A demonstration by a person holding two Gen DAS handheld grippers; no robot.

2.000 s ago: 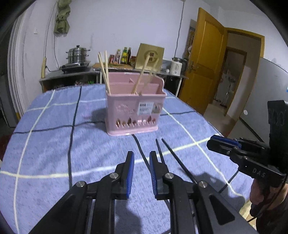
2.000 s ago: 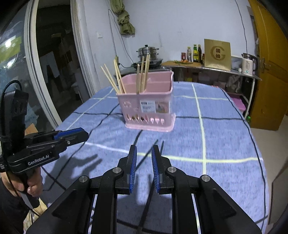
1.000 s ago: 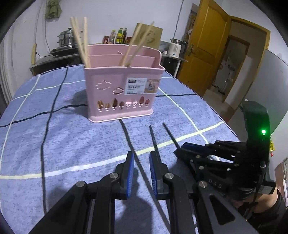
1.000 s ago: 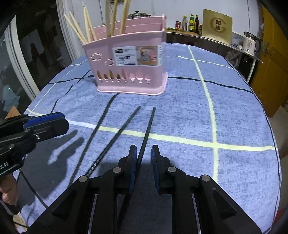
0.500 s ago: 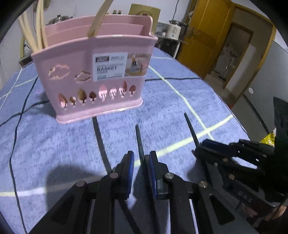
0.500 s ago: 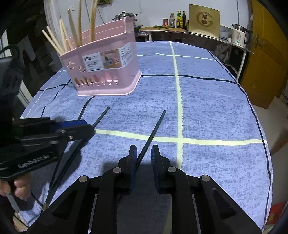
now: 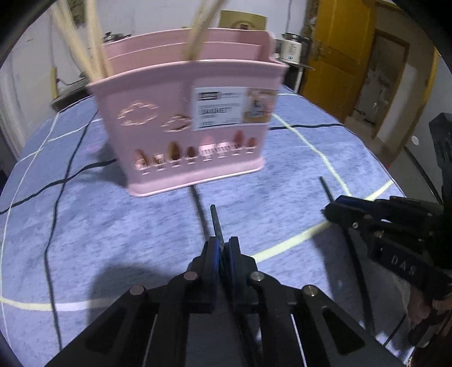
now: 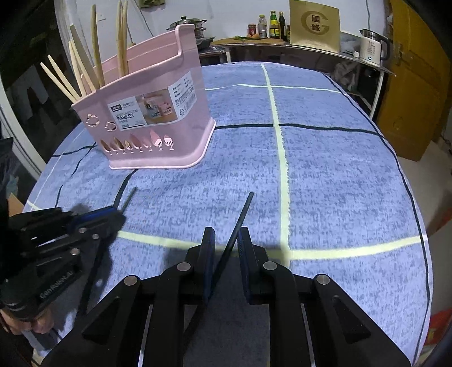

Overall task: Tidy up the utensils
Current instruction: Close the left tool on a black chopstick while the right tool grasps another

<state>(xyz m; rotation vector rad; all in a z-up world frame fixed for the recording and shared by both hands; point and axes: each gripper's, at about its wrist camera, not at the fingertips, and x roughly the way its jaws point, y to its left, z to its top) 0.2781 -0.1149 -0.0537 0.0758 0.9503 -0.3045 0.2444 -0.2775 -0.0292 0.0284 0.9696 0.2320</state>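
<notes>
Two black chopsticks: left gripper (image 7: 223, 249) jaws clamped on one (image 7: 216, 223); right gripper (image 8: 226, 248) jaws apart around other (image 8: 240, 220).

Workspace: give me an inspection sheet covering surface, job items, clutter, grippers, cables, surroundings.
Surface: blue checked tablecloth.
Job's things: pink utensil basket upright, holding pale chopsticks; two black chopsticks, one at each gripper.
Clutter: nothing seen on the cloth.
Grippers: left gripper shut on left black chopstick; right gripper open around right black chopstick.
Cables: nothing seen.
Surroundings: counter with bottles, kettle, steamer pot; yellow door.
</notes>
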